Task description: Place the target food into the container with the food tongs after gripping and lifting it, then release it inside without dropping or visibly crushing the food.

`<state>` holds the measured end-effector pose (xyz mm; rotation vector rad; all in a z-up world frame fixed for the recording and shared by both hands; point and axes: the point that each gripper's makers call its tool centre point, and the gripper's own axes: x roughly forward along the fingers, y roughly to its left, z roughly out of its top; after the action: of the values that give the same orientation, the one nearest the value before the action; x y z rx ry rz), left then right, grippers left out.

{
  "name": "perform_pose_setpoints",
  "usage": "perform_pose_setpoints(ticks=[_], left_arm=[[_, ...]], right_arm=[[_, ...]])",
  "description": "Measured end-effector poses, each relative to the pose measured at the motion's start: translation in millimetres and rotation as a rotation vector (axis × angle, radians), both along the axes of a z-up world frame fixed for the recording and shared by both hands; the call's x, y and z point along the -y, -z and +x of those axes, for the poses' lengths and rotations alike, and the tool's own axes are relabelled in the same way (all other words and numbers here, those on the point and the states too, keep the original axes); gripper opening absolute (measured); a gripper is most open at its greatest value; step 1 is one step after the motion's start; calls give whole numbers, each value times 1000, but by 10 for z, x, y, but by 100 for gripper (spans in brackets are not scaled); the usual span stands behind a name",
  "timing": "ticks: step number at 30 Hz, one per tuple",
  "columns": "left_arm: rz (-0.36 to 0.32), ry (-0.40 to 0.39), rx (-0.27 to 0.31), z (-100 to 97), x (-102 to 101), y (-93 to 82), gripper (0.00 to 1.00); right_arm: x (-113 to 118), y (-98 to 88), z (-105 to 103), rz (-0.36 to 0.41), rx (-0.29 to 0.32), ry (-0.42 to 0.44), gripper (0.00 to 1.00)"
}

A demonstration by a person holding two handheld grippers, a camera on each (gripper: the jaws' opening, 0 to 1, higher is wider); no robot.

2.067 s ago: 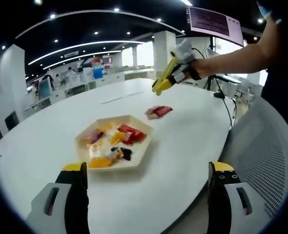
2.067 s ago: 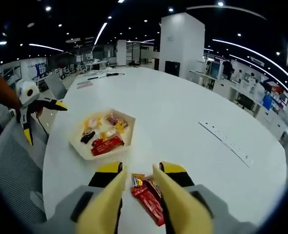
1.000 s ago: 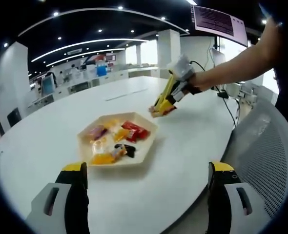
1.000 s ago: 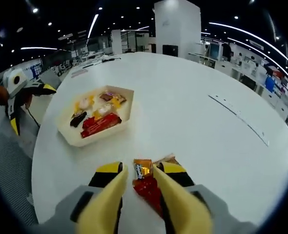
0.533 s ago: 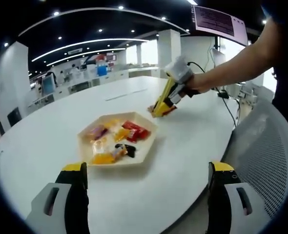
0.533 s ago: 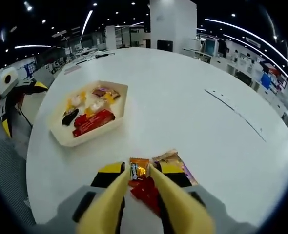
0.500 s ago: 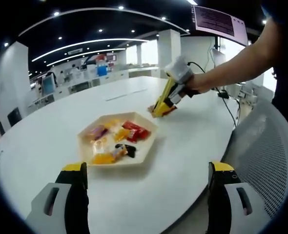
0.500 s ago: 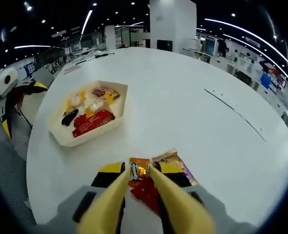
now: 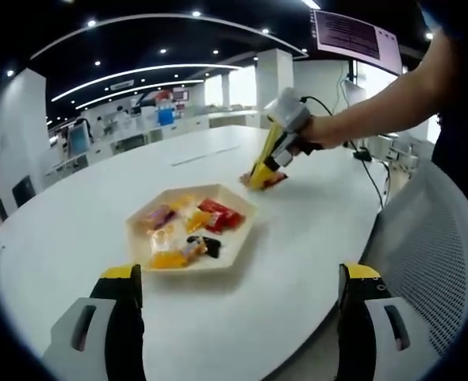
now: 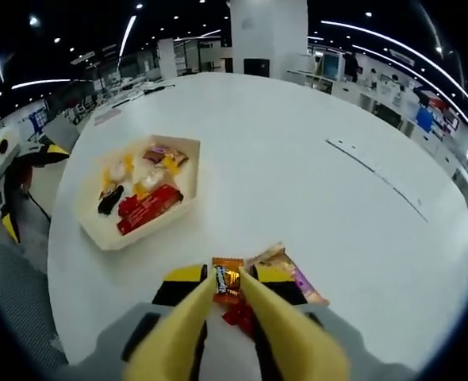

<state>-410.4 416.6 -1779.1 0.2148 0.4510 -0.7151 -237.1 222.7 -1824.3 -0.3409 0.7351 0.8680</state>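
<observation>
In the right gripper view my right gripper (image 10: 228, 278) is shut on a small orange snack packet (image 10: 228, 281), which stands upright between the yellow jaws just above the white table (image 10: 313, 182). A red packet (image 10: 240, 317) and a brown-purple packet (image 10: 291, 276) lie under and beside it. The pale hexagonal tray (image 10: 111, 236), holding several wrapped snacks, sits to the far left. In the left gripper view my left gripper (image 9: 242, 274) is wide open near the table edge, short of the tray (image 9: 232, 255). Beyond the tray, a hand holds the right gripper (image 9: 259, 176) down on the packets (image 9: 274, 179).
A grey mesh chair (image 9: 432, 238) stands at the table's right edge, and a screen (image 9: 353, 36) hangs above. A thin strip (image 10: 377, 178) lies on the table further out. The left gripper (image 10: 4, 186) shows off the table's left side.
My right gripper's jaws have narrowed onto the orange packet, which now stands between the tips. The left gripper and the tray have stayed put.
</observation>
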Motion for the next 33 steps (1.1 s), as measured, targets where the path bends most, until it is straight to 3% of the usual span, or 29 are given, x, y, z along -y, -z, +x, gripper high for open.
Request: perform_pose_setpoints(ticks=[8,21,23,24,25,29,33], left_arm=[[-18,-4,-5,4,-1,-9,100],[-33,-1,11,15,12,-75,100],[-51,23,-19,-13,49,-66,100],[-41,50,-77,-71,69,0,100],[-45,55,-84,-68,86,-9,100],[-79,65,-40,-26,133,-187,100],[-65,4,-4,70,66,-192,100]], right_arm=[[-33,-289,82,42,19,-1,21],[-23,-695,164,33,64,-30,21],[-25,-749,159,32,66,-32,21],[-24,-769,173,32,71,-34,21],[-25,-784,175,31,72,-37,21],[-32,-840,152,26,80,-53,21],[-10,-856,152,19,80,-56,21]])
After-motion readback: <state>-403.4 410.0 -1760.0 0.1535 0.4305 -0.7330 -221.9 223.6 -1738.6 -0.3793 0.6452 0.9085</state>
